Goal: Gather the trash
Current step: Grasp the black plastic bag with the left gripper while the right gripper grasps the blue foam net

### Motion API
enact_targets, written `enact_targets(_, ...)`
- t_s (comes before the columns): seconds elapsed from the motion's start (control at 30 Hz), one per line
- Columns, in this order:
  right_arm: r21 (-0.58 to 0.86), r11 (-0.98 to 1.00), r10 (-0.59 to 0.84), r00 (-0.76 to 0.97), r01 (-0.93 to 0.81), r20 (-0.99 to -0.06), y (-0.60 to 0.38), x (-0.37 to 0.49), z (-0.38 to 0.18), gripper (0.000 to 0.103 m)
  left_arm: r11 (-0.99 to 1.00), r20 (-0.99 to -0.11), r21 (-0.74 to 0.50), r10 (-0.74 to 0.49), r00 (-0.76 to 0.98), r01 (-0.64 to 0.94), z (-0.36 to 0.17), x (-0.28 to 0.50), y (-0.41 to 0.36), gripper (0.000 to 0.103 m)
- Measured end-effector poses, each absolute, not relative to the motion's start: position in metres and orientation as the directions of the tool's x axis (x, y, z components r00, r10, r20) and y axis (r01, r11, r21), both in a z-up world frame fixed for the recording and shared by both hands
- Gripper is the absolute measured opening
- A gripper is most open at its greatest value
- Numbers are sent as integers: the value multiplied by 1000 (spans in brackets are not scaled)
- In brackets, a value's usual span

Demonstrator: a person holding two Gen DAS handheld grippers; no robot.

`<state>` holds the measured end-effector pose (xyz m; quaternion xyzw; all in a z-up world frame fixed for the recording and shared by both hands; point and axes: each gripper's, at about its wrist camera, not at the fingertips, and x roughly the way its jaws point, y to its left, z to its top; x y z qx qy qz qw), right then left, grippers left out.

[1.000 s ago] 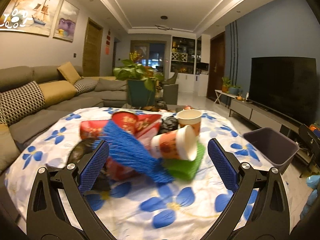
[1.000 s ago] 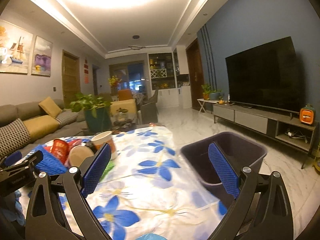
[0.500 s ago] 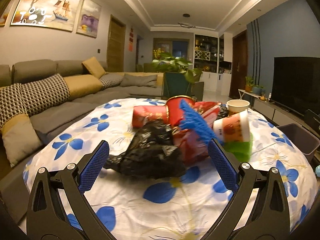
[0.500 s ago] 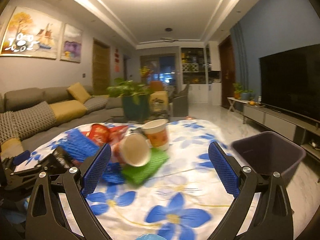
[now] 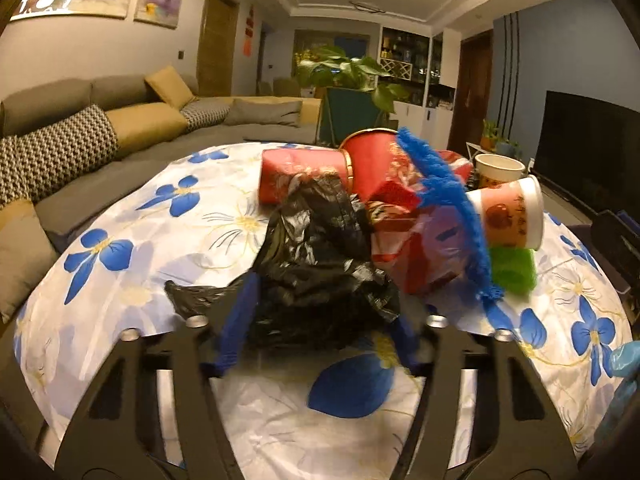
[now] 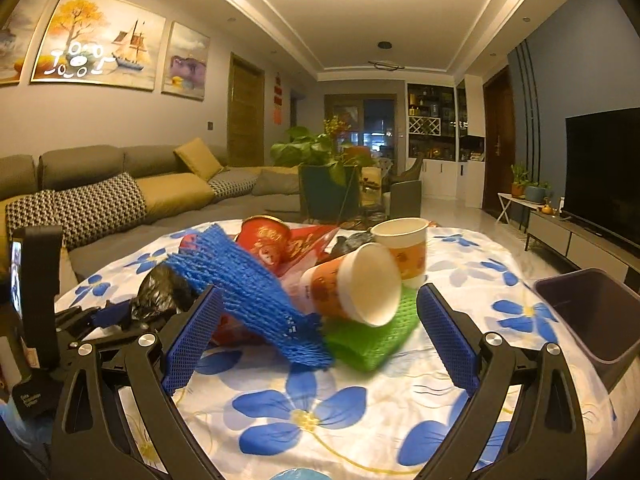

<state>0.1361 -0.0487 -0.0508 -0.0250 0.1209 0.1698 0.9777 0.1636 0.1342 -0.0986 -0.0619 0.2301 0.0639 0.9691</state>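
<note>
On the flowered tablecloth (image 5: pixel 120 248), the left gripper (image 5: pixel 320 328) is closing its two blue-padded fingers (image 5: pixel 240 320) around the near end of a crumpled black plastic bag (image 5: pixel 320 248). The pads are pressing into the bag from both sides, with the right pad largely hidden behind the folds and blurred, so the exact contact there is hard to make out. In the right wrist view the same bag (image 6: pixel 164 292) is showing only as a dark lump at the left, partly covered by the left gripper's frame (image 6: pixel 100 320).

Behind the bag, red packaging (image 5: pixel 304 176) is lying in a heap; its print is unreadable. A blue foam net (image 6: pixel 248 288) is draping across the heap, its lower end resting on the cloth. To the right of it, a tipped paper cup (image 6: pixel 356 284) is lying on its side, mouth facing the camera, on a green foam net (image 6: pixel 372 336). An upright paper cup (image 6: pixel 404 244) is standing just behind the tipped cup.

The right gripper (image 6: pixel 320 340) is hovering before the pile with its jaws spread wide, holding nothing; the blue and green nets are sitting between the pads without touching them. At the far right, a dark bin (image 6: pixel 592 320) is standing beside the table, cut off by the frame edge.
</note>
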Motion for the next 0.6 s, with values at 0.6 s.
enact_targets(0.6, -15, 889, 429, 845, -457, -321, 19, 170, -61, 73, 953, -358, -217, 122, 926, -210, -69, 139, 173, 4)
